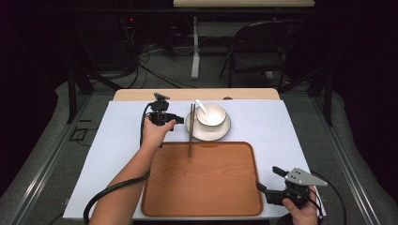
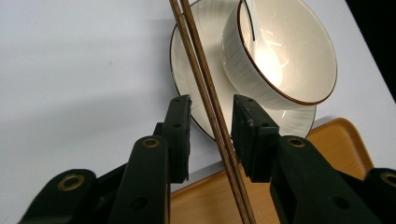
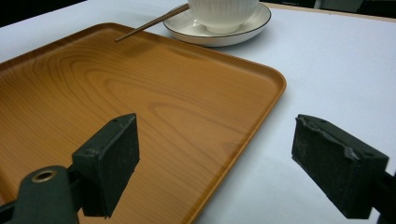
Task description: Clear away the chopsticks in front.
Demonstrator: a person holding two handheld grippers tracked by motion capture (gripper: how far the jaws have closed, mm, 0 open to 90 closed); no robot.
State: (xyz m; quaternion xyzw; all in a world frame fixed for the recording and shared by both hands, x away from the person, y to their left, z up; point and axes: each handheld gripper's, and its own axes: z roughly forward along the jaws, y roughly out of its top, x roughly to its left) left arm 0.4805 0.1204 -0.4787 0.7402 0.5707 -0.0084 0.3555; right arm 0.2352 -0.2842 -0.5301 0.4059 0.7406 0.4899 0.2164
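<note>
Chopsticks, a pair of thin dark wooden sticks (image 2: 212,100), run between the jaws of my left gripper (image 2: 211,135), which stand a little apart on either side of the pair; I cannot tell whether either pad touches the wood. In the high view the pair lies with its far end across the left rim of the round white saucer (image 1: 224,132) and its near end over the far edge of the rectangular orange-brown wooden tray (image 1: 202,180). My left hand (image 1: 156,131) holds that gripper just left of the saucer. On the saucer sits a white ribbed bowl with a thin dark rim (image 1: 212,115), and a white spoon (image 1: 202,106) leans inside it. My right gripper (image 1: 270,179) hovers beside the tray's near right corner, jaws spread wide and grasping nothing. Everything rests on the white table covering (image 1: 122,140).
</note>
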